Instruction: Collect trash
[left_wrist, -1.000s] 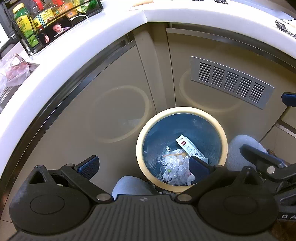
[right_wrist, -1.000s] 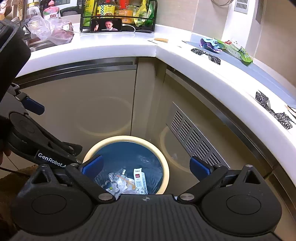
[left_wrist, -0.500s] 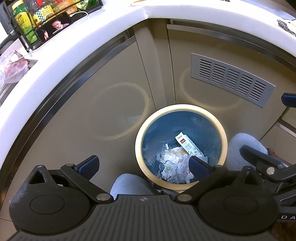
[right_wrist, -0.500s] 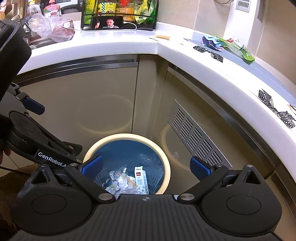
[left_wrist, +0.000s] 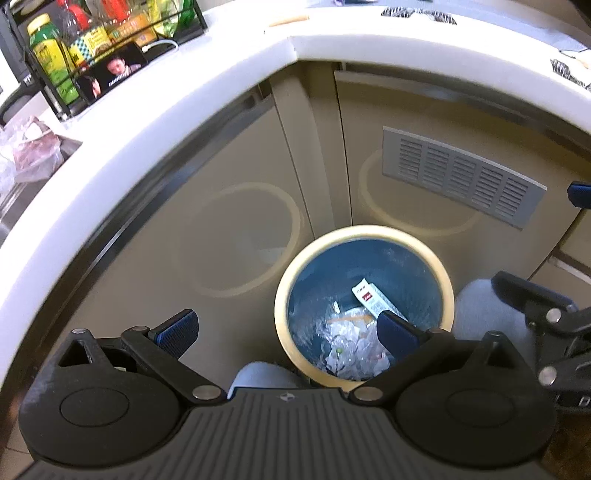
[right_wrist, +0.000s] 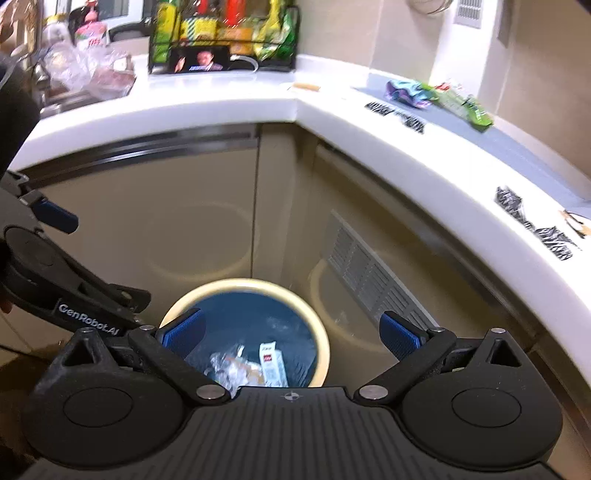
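A round trash bin (left_wrist: 364, 233) with a cream rim and blue liner stands on the floor in the cabinet corner; it also shows in the right wrist view (right_wrist: 317, 332). Inside lie a white carton (left_wrist: 371, 297) and crumpled clear plastic (left_wrist: 351, 347). My left gripper (left_wrist: 286, 334) is open and empty above the bin's near left side. My right gripper (right_wrist: 291, 334) is open and empty above the bin. Colourful wrappers (right_wrist: 439, 98) and black patterned scraps (right_wrist: 532, 221) lie on the white counter (right_wrist: 369, 122).
A black rack of bottles with a phone (right_wrist: 201, 61) stands at the counter's back. Plastic bags (right_wrist: 88, 72) lie by the sink at left. A grey vent (left_wrist: 461, 175) is set in the right cabinet door. The person's knees (left_wrist: 480, 306) flank the bin.
Both grippers have risen and tilted up, so the bin sits lower in view and more of the counter shows. Both stay open and empty.
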